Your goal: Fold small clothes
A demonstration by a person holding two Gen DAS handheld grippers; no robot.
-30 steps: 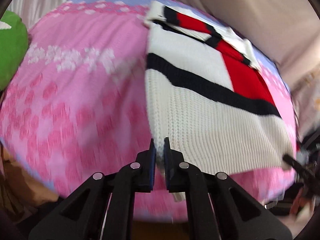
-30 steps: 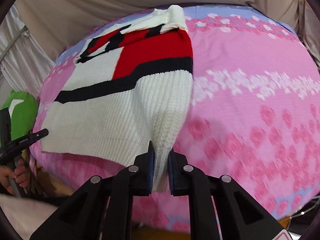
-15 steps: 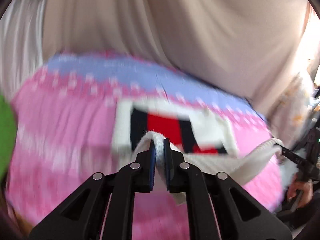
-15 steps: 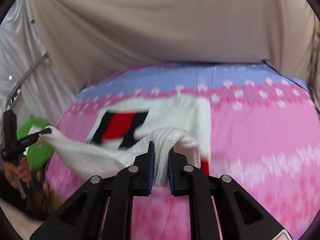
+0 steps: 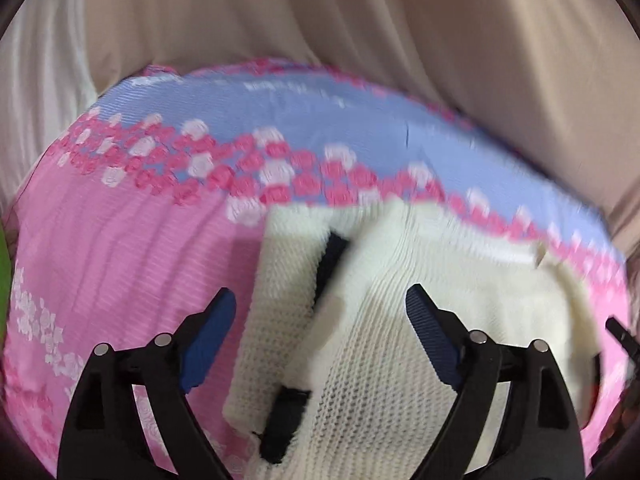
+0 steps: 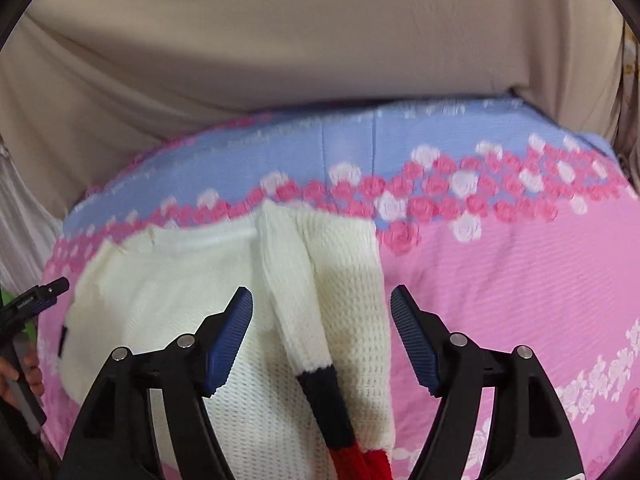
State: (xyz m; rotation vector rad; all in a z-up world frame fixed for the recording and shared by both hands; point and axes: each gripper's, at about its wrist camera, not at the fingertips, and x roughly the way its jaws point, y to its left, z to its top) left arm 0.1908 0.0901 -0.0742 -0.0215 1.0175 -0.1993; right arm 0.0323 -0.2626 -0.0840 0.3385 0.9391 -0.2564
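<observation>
A small cream knit sweater (image 5: 384, 344) with black and red bands lies folded over on the pink flowered bedspread (image 5: 120, 264). Its hem edge sits near the blue strip at the far side. My left gripper (image 5: 320, 312) hangs just above the sweater's left part, its jaws opening wide, with the knit below them and no pad pressing on it. In the right wrist view the same sweater (image 6: 224, 292) spreads to the left, a sleeve with a black and red cuff (image 6: 320, 392) running between the fingers. My right gripper (image 6: 322, 308) is also opening, and its pads stand clear of the cloth.
A beige curtain (image 6: 320, 60) hangs behind the bed's far edge. The other gripper's tip (image 6: 40, 298) and a hand (image 6: 24, 376) show at the left rim of the right wrist view. A green object (image 5: 3, 280) peeks in at the left rim.
Both grippers carried the sweater's near hem away over the garment toward the far side, folding it in half. Both have then let go and spread their jaws.
</observation>
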